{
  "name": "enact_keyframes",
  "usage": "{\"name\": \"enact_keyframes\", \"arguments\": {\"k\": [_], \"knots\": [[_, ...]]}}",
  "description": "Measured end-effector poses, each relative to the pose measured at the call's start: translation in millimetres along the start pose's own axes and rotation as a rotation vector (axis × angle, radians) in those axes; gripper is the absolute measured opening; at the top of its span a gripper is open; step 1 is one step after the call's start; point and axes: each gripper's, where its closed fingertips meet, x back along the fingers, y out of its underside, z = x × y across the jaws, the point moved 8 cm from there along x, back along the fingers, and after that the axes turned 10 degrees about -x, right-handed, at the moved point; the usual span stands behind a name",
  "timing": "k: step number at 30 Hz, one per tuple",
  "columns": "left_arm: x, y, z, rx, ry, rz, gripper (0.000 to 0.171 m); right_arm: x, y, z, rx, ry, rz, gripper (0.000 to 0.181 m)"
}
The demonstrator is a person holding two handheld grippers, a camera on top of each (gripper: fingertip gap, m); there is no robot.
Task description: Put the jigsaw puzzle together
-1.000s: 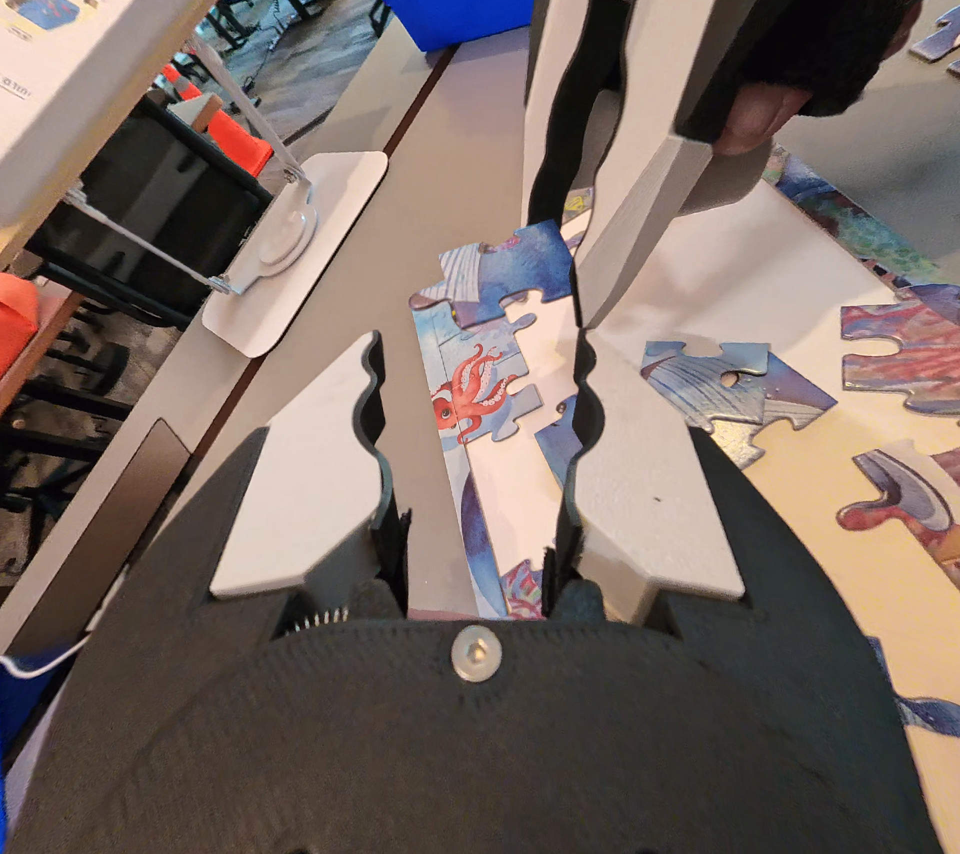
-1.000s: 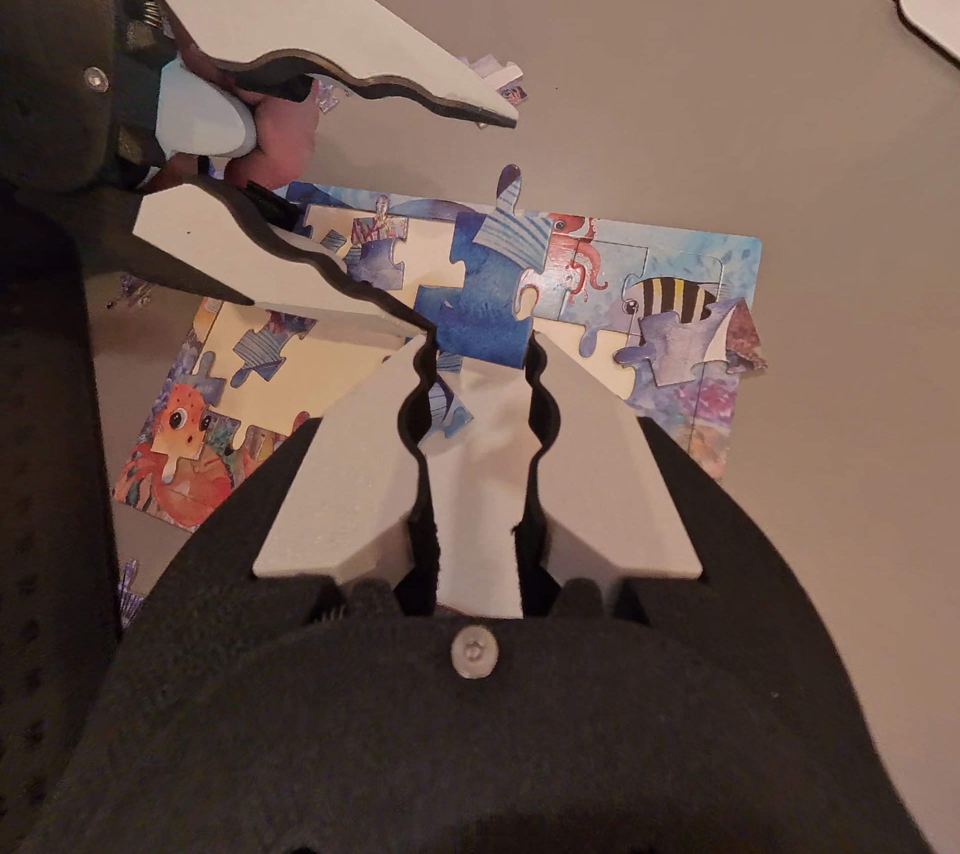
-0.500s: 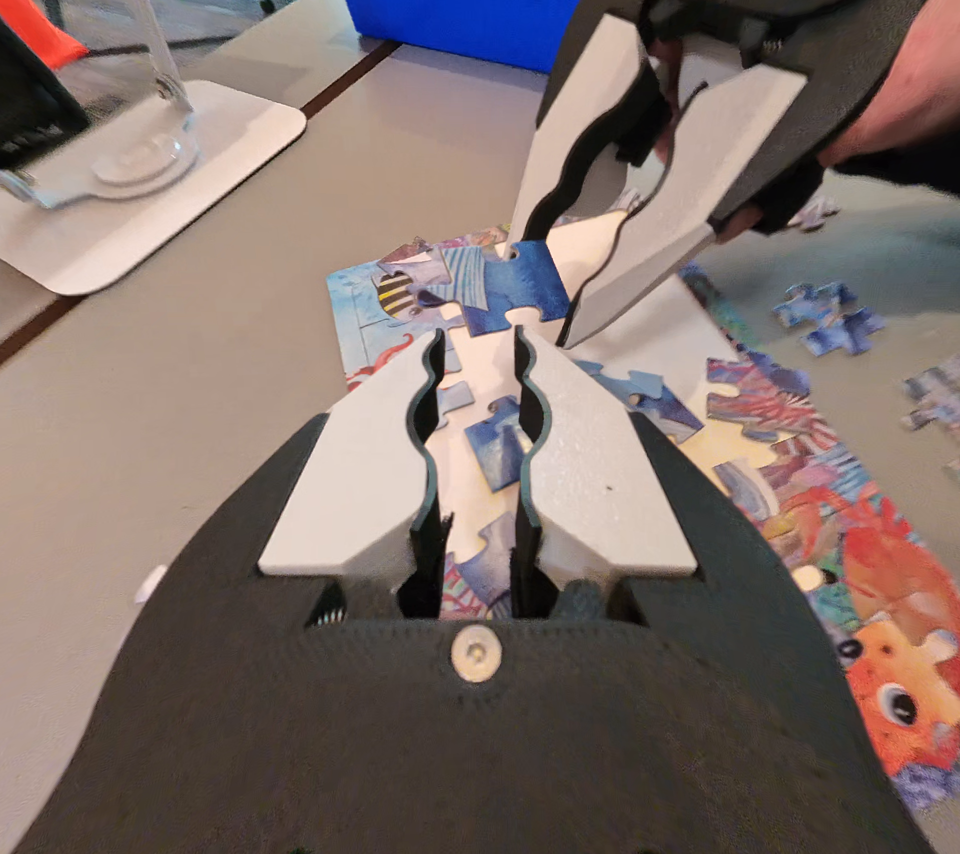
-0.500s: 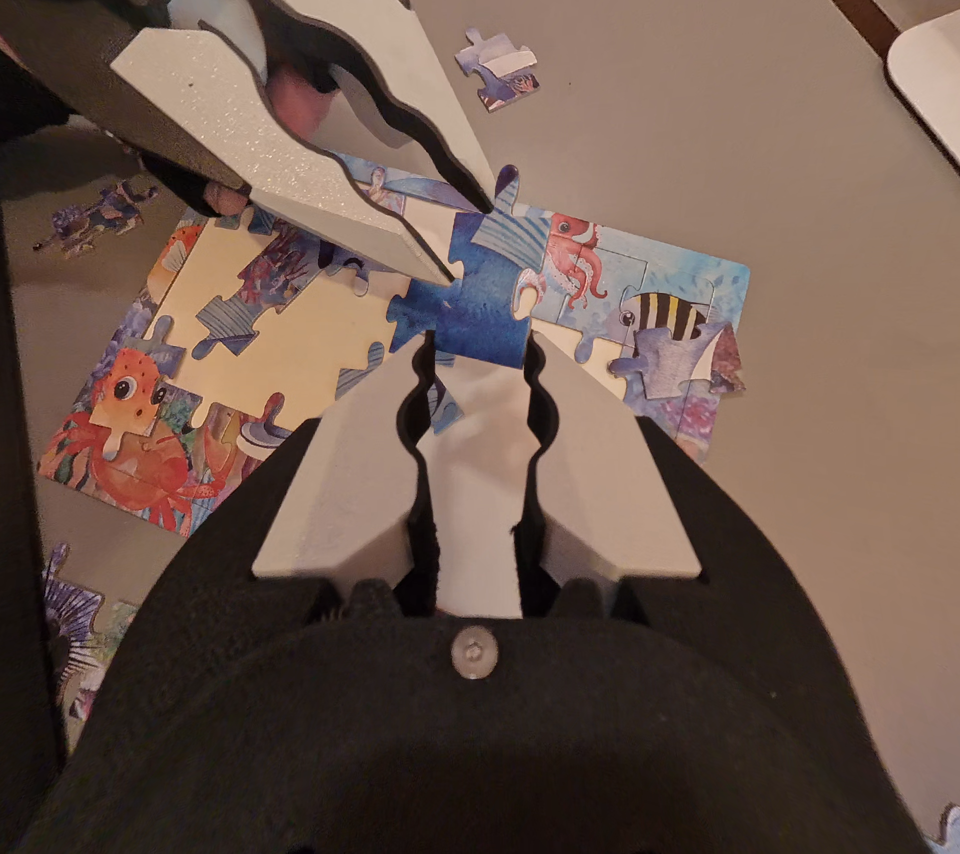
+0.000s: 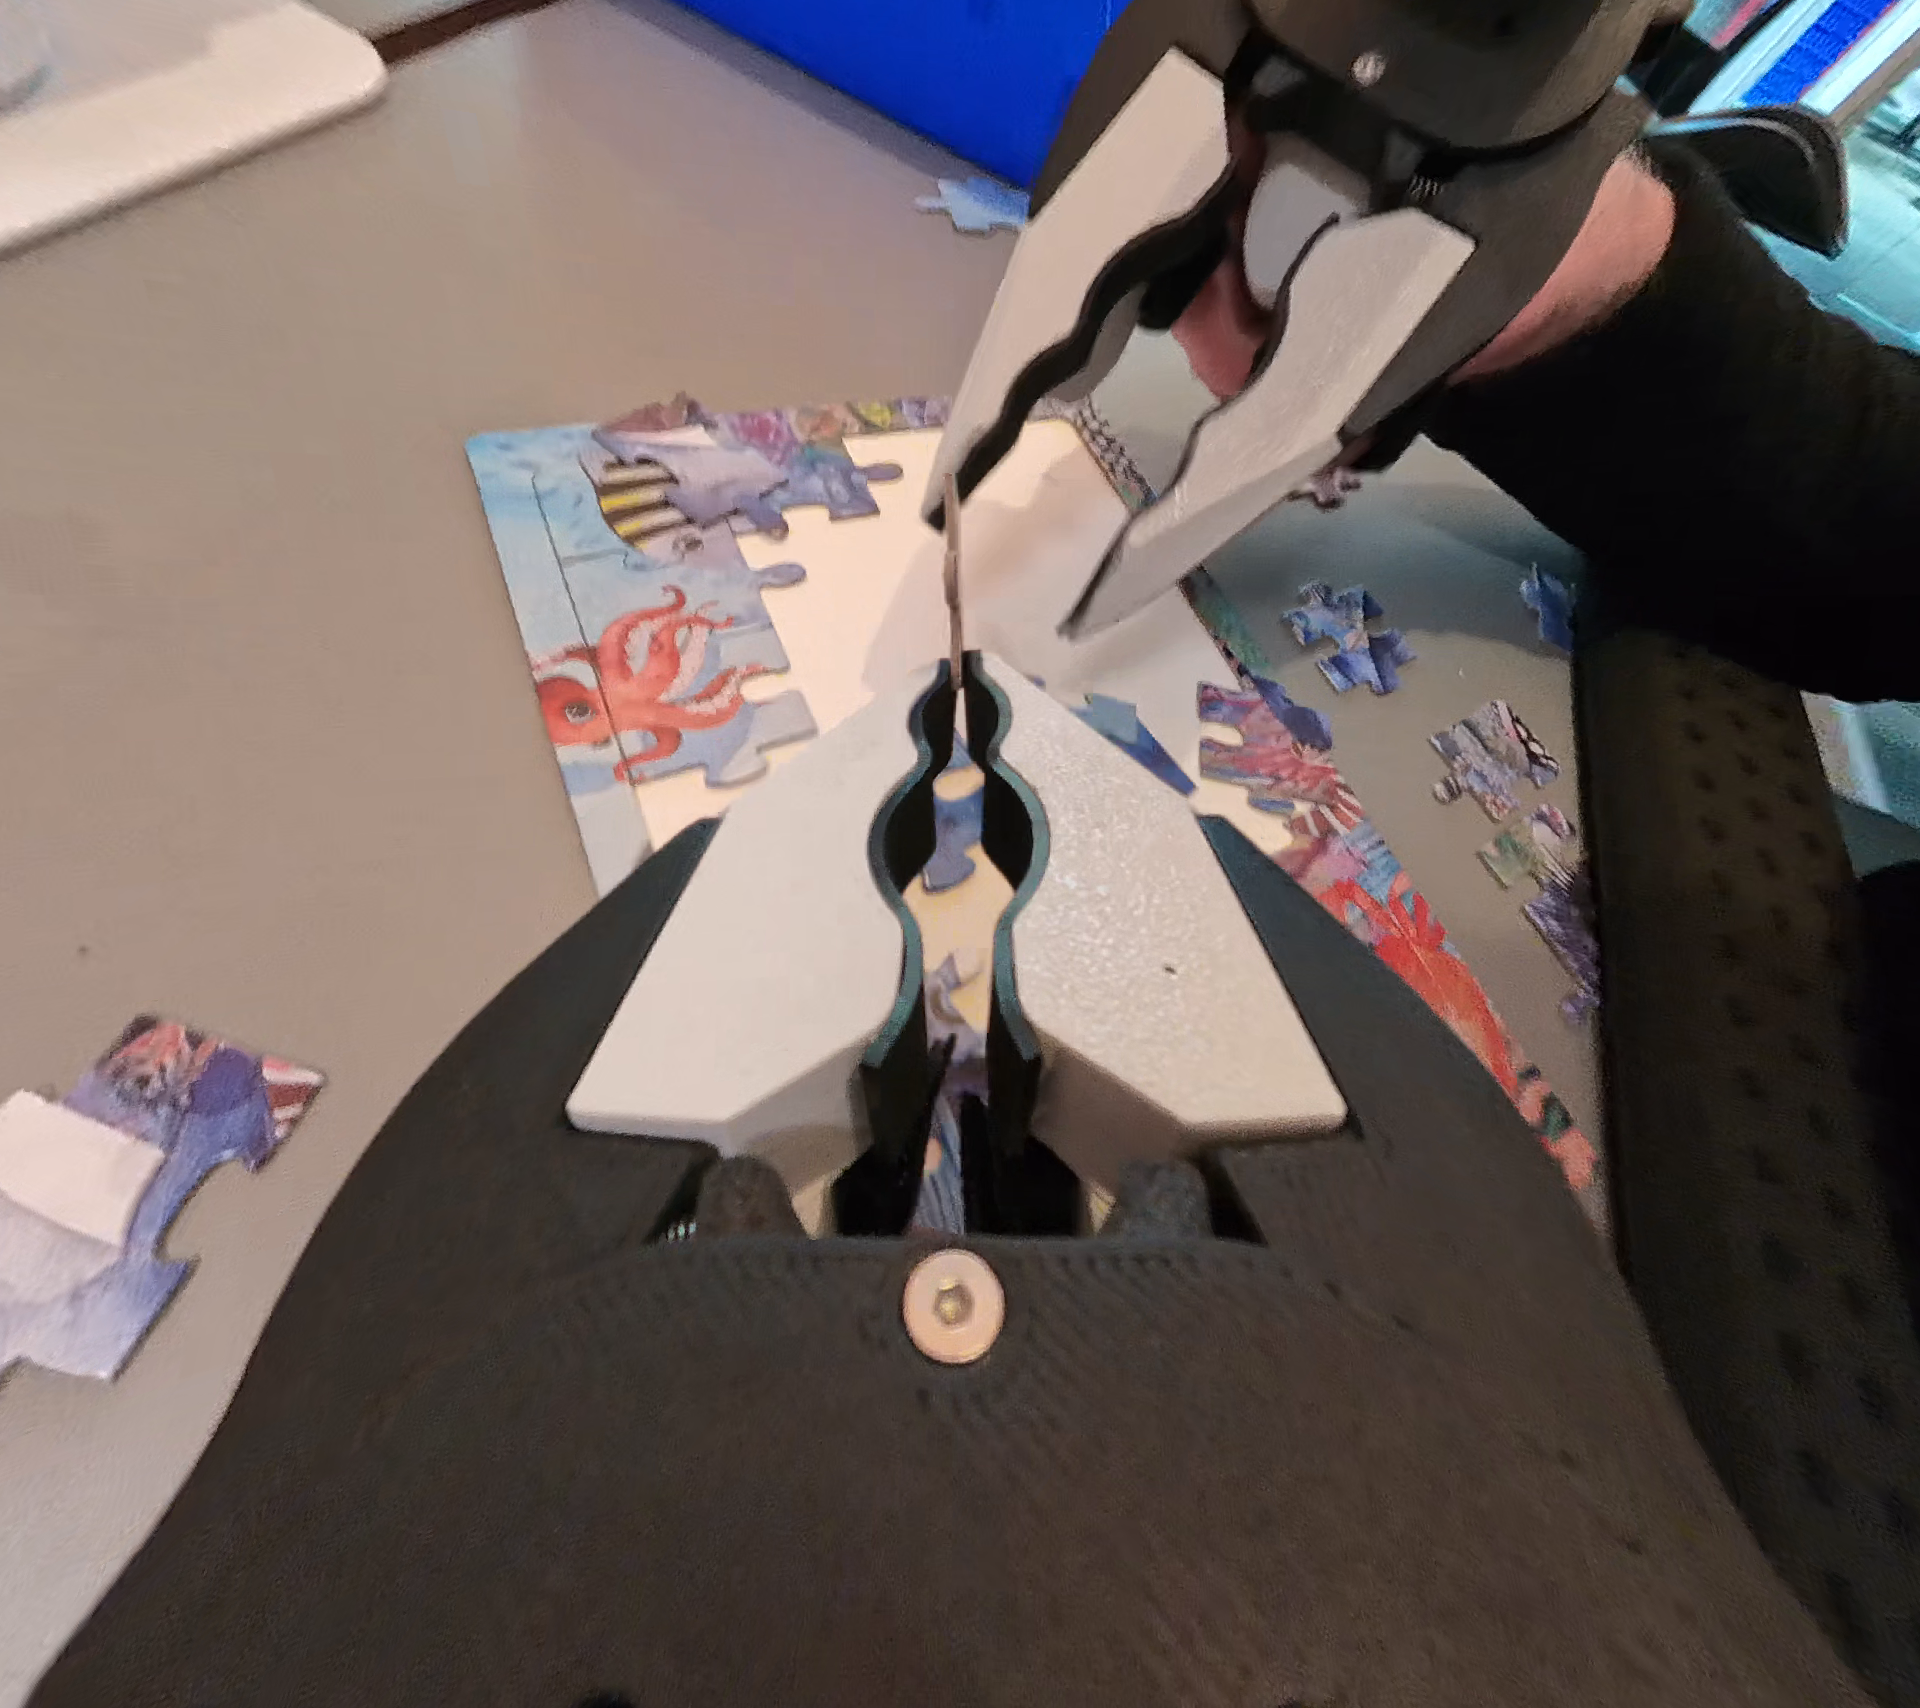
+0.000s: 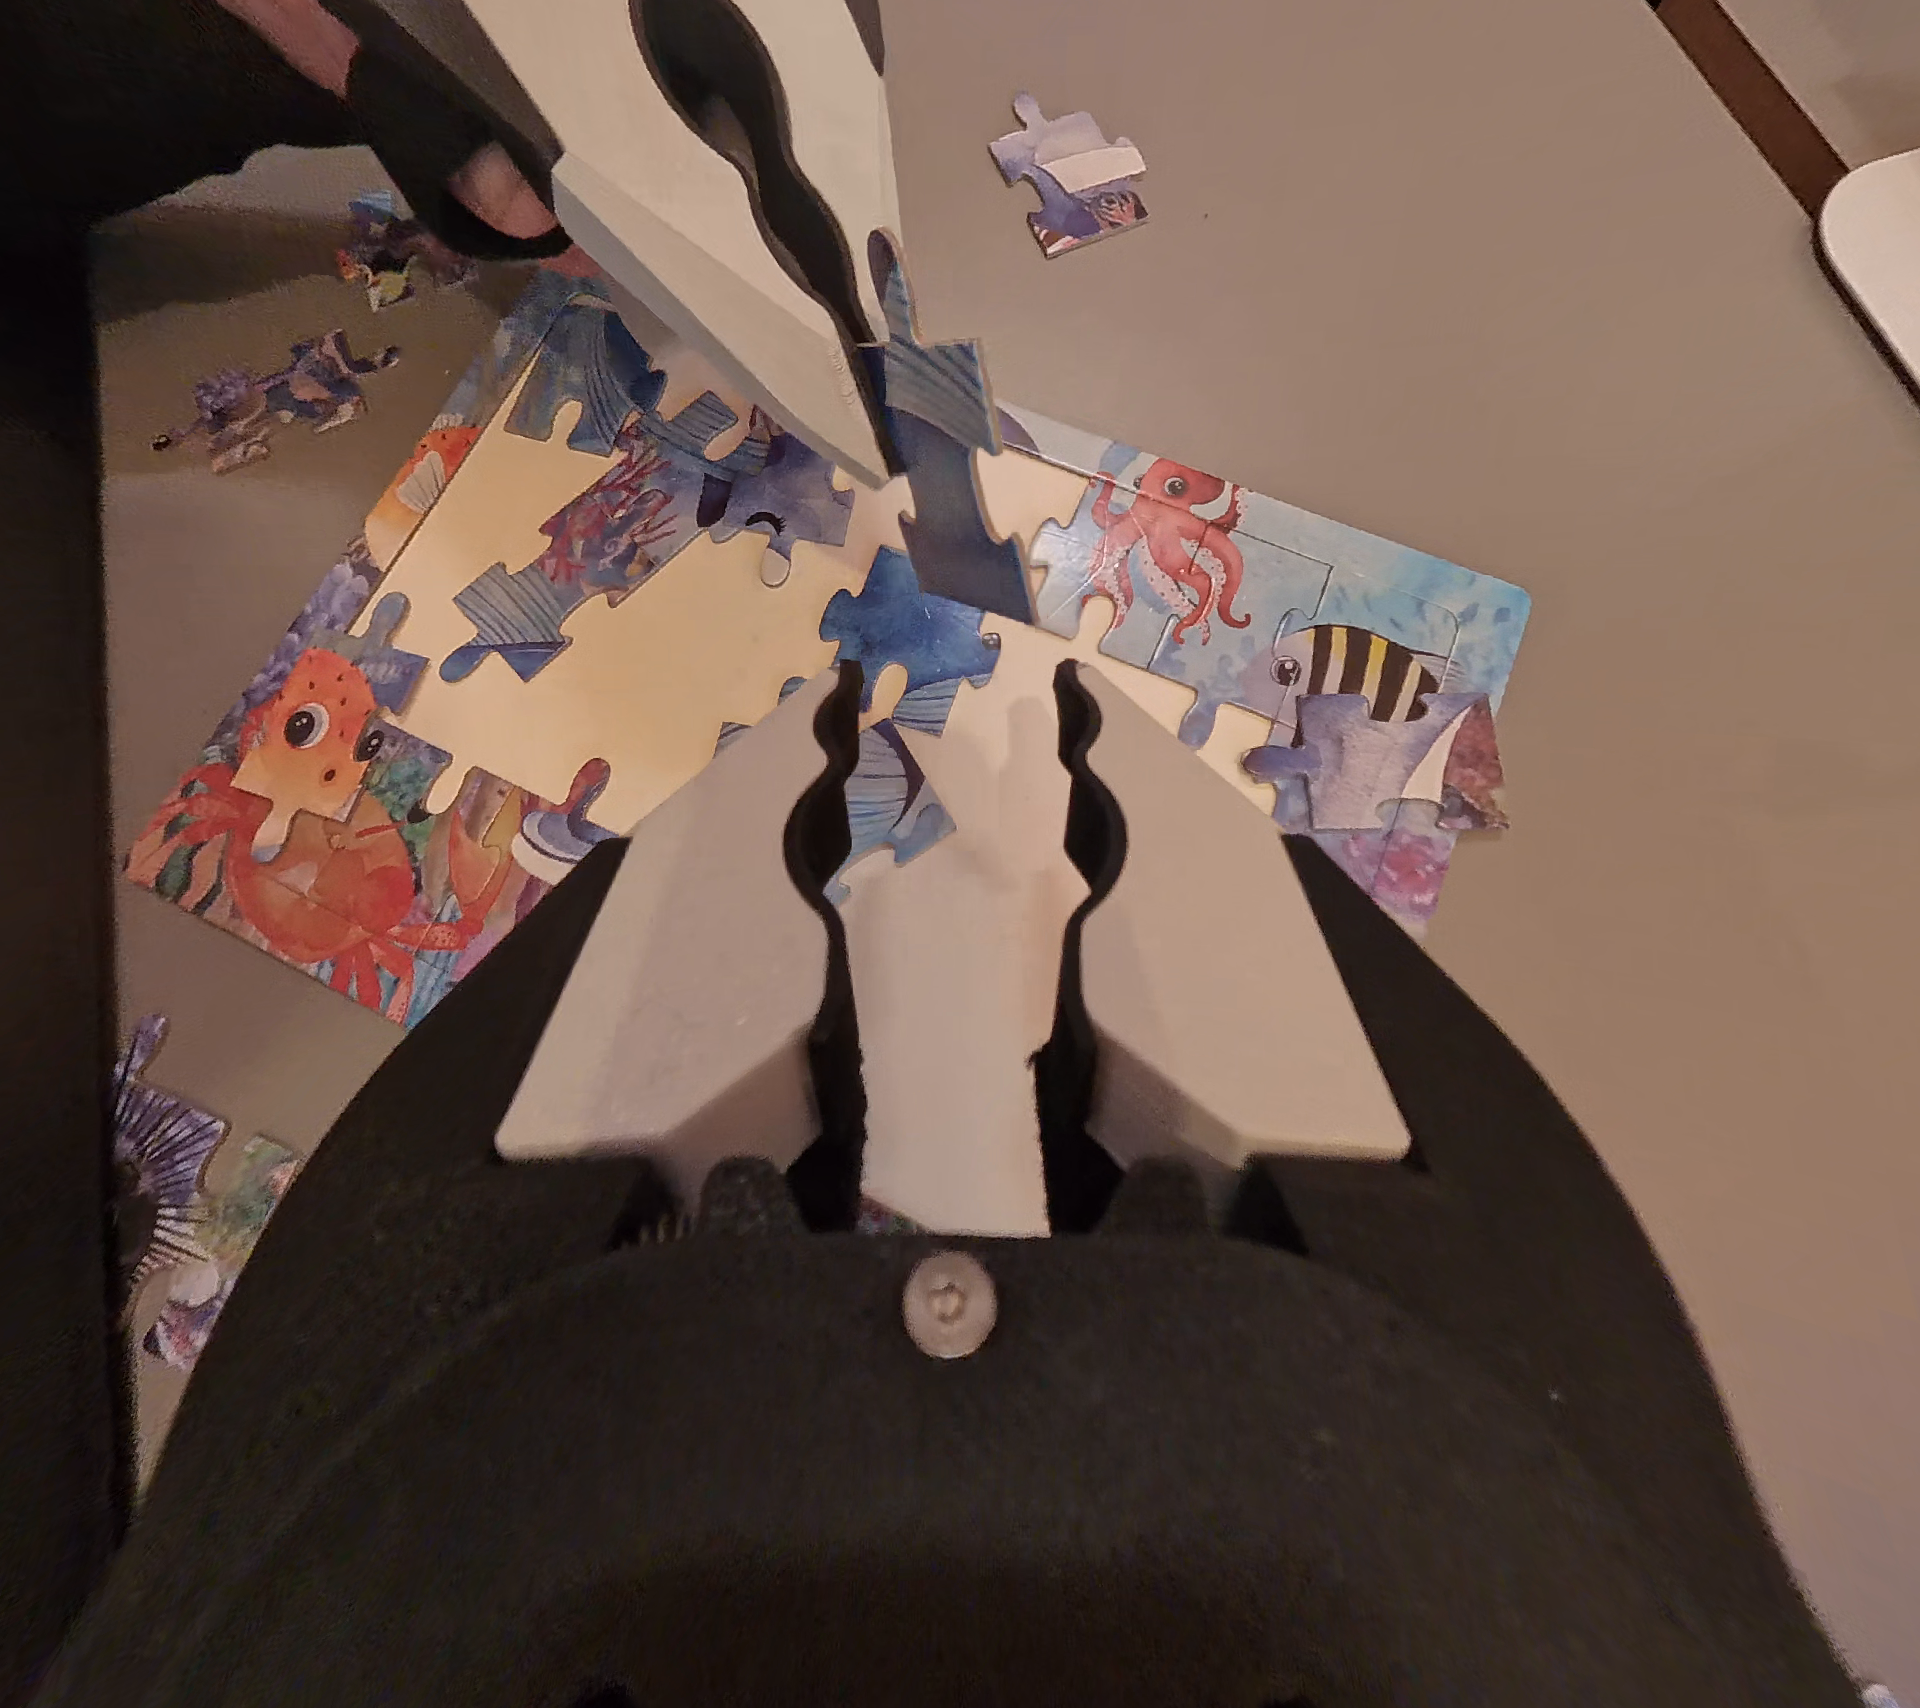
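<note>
Between the tips of the left claw [image 5: 956,687] a blue puzzle piece [image 5: 953,588] is pinched. It stands on edge in the left wrist view and is held clear of the puzzle tray [image 5: 831,619]. In the right wrist view this claw comes in from 11 o'clock and grips the piece by one end only, so most of the piece hangs free below the tips. The right claw [image 6: 956,671] is parted narrowly and holds nothing. It hovers over the bare cream middle of the tray, its tips just short of the hanging piece. Whether one finger touches the piece's top edge I cannot tell.

The likeliest trouble is that shallow end grip: any nudge from the right claw could swing or drop the piece. It also has to be turned flat before it can seat, and that turn could let it slip. Two loose blue pieces [image 6: 914,630] lie unfitted in the tray right below, so a careless lowering could land on them. Pressing hard near the joined octopus pieces [image 6: 1174,536] at 2 o'clock could spring them apart or shove the tray across the desk [image 6: 1351,100]. Spare pieces [image 5: 1345,635] lie scattered farther out.
</note>
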Motion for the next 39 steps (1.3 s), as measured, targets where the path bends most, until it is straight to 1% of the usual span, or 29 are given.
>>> {"name": "enact_keyframes", "arguments": {"k": [1,3,6,9,11,17,22,25,29,33,35,39], "knots": [[1,4,2,0.018,0.047,-0.028,0.0,1,1,1,-0.004,0.004,-0.006,0.035],[1,10,6,0.012,0.091,-0.072,0.0,2,4,3,-0.006,-0.002,-0.029,0.032],[-1,17,18,0.01,0.202,-0.154,0.0,1,7,3,-0.009,-0.022,-0.055,0.028],[-8,26,25,0.036,0.258,-0.229,0.0,-1,9,-2,0.0,-0.066,-0.074,0.027],[-14,32,25,0.04,0.259,-0.276,0.0,-4,11,-7,0.004,-0.11,-0.098,0.026],[-16,34,23,0.069,0.273,-0.291,0.0,-14,16,-18,0.028,-0.166,-0.154,0.024],[-17,35,20,0.058,0.236,-0.301,0.003,-24,20,-23,0.036,-0.176,-0.186,0.005],[-18,33,21,0.04,0.237,-0.295,0.002,-25,21,-24,0.034,-0.189,-0.195,0.0],[-15,32,22,0.033,0.257,-0.292,0.0,-22,19,-20,0.004,-0.188,-0.173,0.006],[-9,34,28,0.036,0.331,-0.301,0.0,-18,19,-14,-0.017,-0.172,-0.165,0.007],[-11,37,33,0.032,0.378,-0.325,0.0,-18,19,-14,-0.018,-0.174,-0.166,0.007],[-15,38,36,0.042,0.403,-0.338,0.0,-20,19,-15,-0.01,-0.179,-0.178,0.007]]}}
